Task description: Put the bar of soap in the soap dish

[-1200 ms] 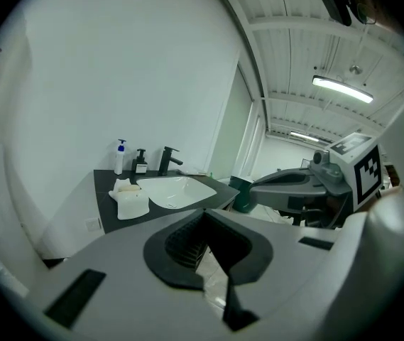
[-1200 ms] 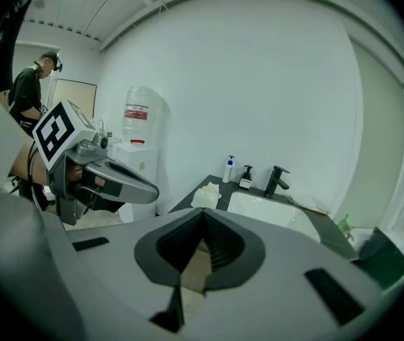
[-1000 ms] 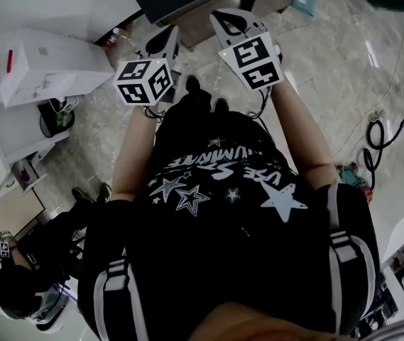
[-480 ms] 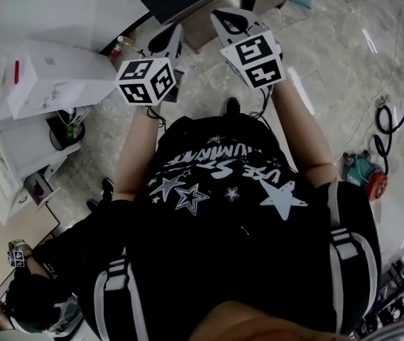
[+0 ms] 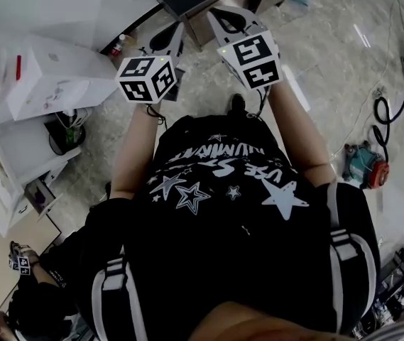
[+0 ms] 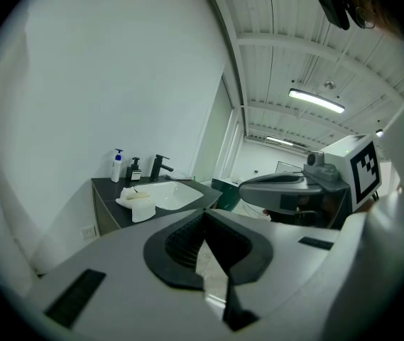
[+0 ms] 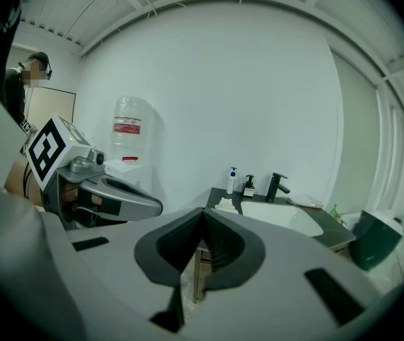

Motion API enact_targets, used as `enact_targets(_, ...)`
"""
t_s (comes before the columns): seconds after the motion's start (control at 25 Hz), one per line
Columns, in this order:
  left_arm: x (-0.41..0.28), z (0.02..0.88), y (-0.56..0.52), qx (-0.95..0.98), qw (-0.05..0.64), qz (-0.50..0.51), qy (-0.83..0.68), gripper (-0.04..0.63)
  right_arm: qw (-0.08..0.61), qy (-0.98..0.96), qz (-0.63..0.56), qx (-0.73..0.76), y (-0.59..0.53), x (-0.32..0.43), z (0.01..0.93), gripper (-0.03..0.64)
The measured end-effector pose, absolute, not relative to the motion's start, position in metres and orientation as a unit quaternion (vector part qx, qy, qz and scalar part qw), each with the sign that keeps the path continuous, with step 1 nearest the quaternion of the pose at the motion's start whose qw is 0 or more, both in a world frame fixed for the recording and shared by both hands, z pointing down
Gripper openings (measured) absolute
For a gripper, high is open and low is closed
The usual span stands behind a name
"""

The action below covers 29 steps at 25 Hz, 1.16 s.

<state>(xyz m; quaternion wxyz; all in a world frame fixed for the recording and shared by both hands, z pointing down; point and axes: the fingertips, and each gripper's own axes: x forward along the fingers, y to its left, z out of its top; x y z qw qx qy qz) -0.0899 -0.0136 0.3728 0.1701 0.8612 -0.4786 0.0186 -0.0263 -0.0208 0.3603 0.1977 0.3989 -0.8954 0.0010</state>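
Both grippers are held out in front of the person, well short of the counter (image 6: 104, 187). The left gripper (image 6: 203, 217) has its jaws pressed together with nothing between the pads. The right gripper (image 7: 202, 215) is likewise closed and empty.

The dark counter carries a white sink (image 6: 170, 194), a black faucet (image 6: 160, 167) and a pump bottle (image 6: 117, 165) at the back. At the front corner beside the sink, a pale cream lump (image 6: 136, 196) rests on a white piece (image 6: 142, 210) that overhangs the counter edge. The lump is judged to be the bar of soap. At this range it cannot be told whether the white piece is the soap dish or something else. The scene therefore fits either a bar already seated in its dish or a bar lying on another support.

Handling assessment: the bar is likely light and rigid. It is probably slick, the more so if wet, and its surface may mark under a hard pinch. The soundest hold would be across the narrow width at mid-length, with the pads flat on the two long sides and moderate pressure. A grip at a rounded end would risk the bar squirting out.
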Motion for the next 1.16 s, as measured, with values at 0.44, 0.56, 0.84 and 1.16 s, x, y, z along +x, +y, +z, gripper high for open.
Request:
enact_targets(0.44,-0.118,0.376,0.005,0.878,0.175,0.012,-0.445,0.011,0.212,-0.872,0.007,0.442,0.009,-0.056,0.368,0.006)
enact_targets(0.56,-0.118,0.375,0.013,0.882,0.172,0.012,-0.438,0.011,0.206,-0.867,0.011,0.453,0.018,-0.055,0.369,0.007)
enact_targets(0.84,-0.123,0.374,0.025,0.888,0.171,0.014,-0.427,0.011,0.197,-0.859,0.03,0.472,0.034,-0.056,0.372,0.006)
enact_targets(1.16,-0.134,0.381,0.025,0.887,0.183,0.015,-0.423,0.011,0.195,-0.853,0.038,0.483,0.033,-0.061,0.376,0.006)
